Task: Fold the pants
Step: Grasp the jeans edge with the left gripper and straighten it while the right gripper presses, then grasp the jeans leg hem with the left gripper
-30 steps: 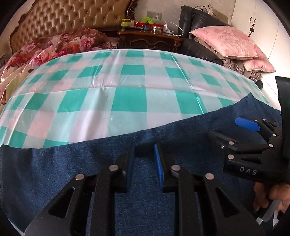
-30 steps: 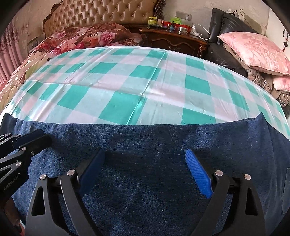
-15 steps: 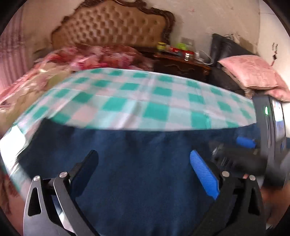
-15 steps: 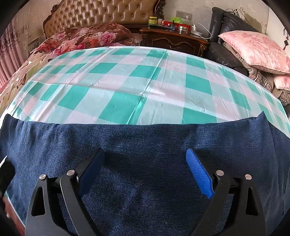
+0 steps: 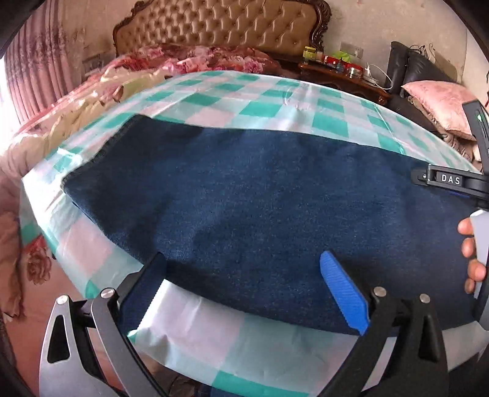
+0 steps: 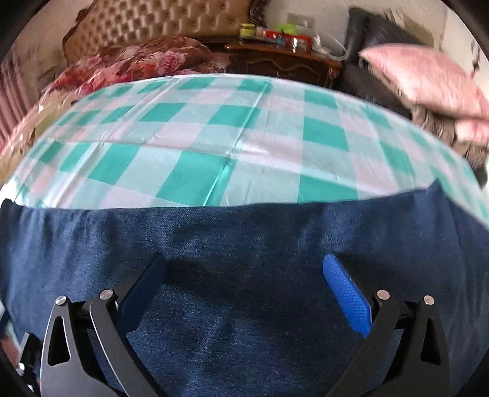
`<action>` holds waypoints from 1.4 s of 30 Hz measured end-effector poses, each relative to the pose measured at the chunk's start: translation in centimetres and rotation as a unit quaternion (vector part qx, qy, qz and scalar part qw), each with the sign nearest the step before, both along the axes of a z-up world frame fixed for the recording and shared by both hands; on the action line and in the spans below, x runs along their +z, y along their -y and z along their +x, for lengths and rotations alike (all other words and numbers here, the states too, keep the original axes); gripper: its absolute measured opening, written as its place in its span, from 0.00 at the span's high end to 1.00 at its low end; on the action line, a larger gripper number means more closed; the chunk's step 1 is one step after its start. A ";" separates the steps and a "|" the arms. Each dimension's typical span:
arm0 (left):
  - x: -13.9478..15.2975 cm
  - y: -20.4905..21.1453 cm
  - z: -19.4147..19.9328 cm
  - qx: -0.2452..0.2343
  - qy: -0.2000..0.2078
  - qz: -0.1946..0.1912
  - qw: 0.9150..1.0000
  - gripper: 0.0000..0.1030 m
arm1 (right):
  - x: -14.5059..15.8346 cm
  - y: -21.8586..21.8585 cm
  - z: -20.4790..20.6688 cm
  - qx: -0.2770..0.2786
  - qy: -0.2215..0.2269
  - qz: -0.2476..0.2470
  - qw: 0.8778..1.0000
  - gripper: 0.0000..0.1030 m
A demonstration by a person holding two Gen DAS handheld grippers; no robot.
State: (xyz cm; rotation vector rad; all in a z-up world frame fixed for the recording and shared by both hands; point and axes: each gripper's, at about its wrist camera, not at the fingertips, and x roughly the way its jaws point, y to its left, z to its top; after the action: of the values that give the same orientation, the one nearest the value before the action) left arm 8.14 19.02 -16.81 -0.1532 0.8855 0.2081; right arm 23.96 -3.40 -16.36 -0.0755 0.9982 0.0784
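Note:
Dark blue denim pants lie flat as a long folded band across the near part of a table covered in a green and white checked cloth; they also fill the lower half of the right wrist view. My left gripper is open and empty, hovering over the pants' near edge toward their left end. My right gripper is open and empty, low over the pants. The right gripper's body shows at the right edge of the left wrist view, held by a hand.
The table's near edge and left corner drop to a floral floor. Behind stand a bed with a tufted headboard, a dark nightstand with small items, and pink pillows at the right.
My left gripper opened, letting go of the pants, and swung left and back to the table's near edge. My right gripper stayed open and shifted slightly.

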 end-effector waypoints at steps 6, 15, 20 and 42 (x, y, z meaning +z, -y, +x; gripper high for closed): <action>-0.3 -0.2 -0.3 -0.002 0.005 -0.003 1.000 0.01 | 0.0 0.2 -0.1 0.006 -0.013 -0.003 1.000 0.04; -0.2 -1.1 -0.4 -0.012 0.022 -0.033 0.999 0.03 | 3.7 -3.1 -7.5 0.076 0.052 0.004 0.996 0.22; 2.1 -7.5 -3.6 0.055 0.103 -0.172 0.978 0.11 | 2.3 -4.7 -10.5 0.105 0.030 -0.008 0.994 0.32; 0.6 -19.2 -1.9 0.131 0.043 -0.171 0.976 0.73 | 0.6 -4.1 -10.5 0.104 0.010 -0.010 0.994 0.26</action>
State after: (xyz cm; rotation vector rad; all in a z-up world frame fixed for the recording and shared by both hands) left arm 6.28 38.18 -16.24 -0.5981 0.8075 0.2903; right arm 13.48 0.69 -15.73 -0.1990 0.9682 0.2569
